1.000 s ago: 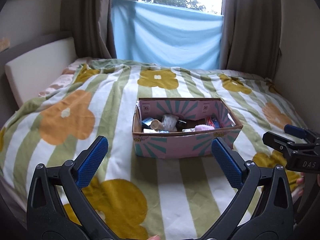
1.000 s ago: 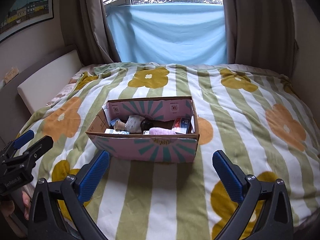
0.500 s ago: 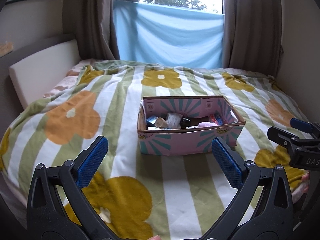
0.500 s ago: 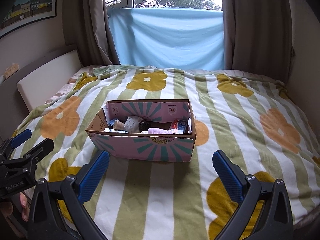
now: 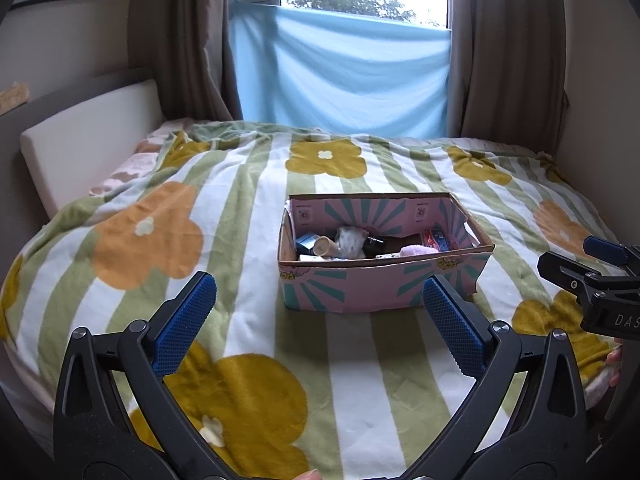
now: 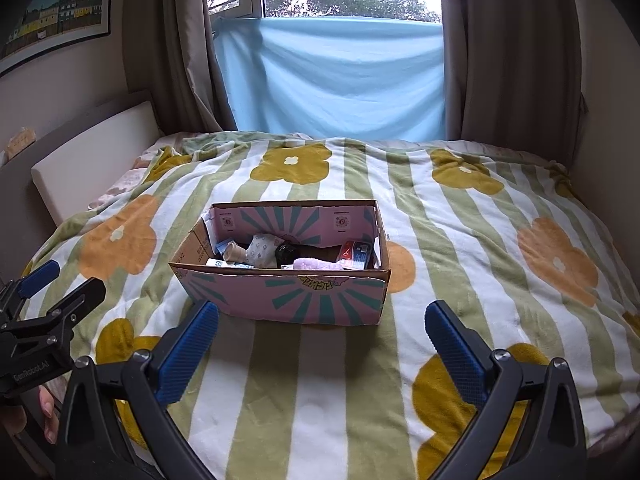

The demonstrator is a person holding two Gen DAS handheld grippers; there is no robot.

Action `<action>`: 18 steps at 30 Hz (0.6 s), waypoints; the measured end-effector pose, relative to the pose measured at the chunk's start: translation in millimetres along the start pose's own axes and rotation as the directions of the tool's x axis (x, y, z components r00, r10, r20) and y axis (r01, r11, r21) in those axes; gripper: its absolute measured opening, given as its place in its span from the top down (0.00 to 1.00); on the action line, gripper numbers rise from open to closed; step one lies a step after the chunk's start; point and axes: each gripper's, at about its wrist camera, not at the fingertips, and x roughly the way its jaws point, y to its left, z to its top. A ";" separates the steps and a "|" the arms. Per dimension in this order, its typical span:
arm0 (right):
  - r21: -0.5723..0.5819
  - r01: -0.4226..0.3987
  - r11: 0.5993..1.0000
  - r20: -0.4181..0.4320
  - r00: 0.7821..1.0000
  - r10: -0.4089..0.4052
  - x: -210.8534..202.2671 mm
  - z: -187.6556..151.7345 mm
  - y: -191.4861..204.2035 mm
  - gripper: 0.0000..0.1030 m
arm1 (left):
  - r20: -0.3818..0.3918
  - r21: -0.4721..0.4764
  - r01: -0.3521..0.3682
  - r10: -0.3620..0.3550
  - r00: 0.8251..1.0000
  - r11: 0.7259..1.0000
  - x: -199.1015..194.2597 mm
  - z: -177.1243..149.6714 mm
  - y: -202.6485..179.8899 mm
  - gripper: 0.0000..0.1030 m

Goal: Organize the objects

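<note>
A pink and teal cardboard box [image 5: 360,292] sits open in the middle of the bed, also in the right wrist view [image 6: 280,296]. It holds several small items: a pink fluffy cloth [image 6: 318,264], a black jar [image 6: 286,254], a white patterned pouch [image 6: 260,250], a red and blue packet [image 6: 354,254] and a small tan tube [image 6: 234,254]. My left gripper [image 5: 320,320] is open and empty, in front of the box. My right gripper [image 6: 322,338] is open and empty, in front of the box.
The bed carries a green and white striped blanket [image 5: 240,208] with yellow and orange flowers. A white headboard cushion [image 5: 88,140] stands at the left. Brown curtains and a blue cloth [image 5: 340,80] hang behind the bed. A wall stands at the right.
Both grippers have pulled back and lowered a little, so the box appears farther and seen more from the side. Both stay open and empty.
</note>
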 end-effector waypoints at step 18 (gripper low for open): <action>0.008 0.016 1.000 0.006 1.000 -0.016 1.5 2.2 4.4 0.00 | -0.011 -0.009 0.035 -0.035 0.999 0.999 3.7 -0.4 -3.2 0.00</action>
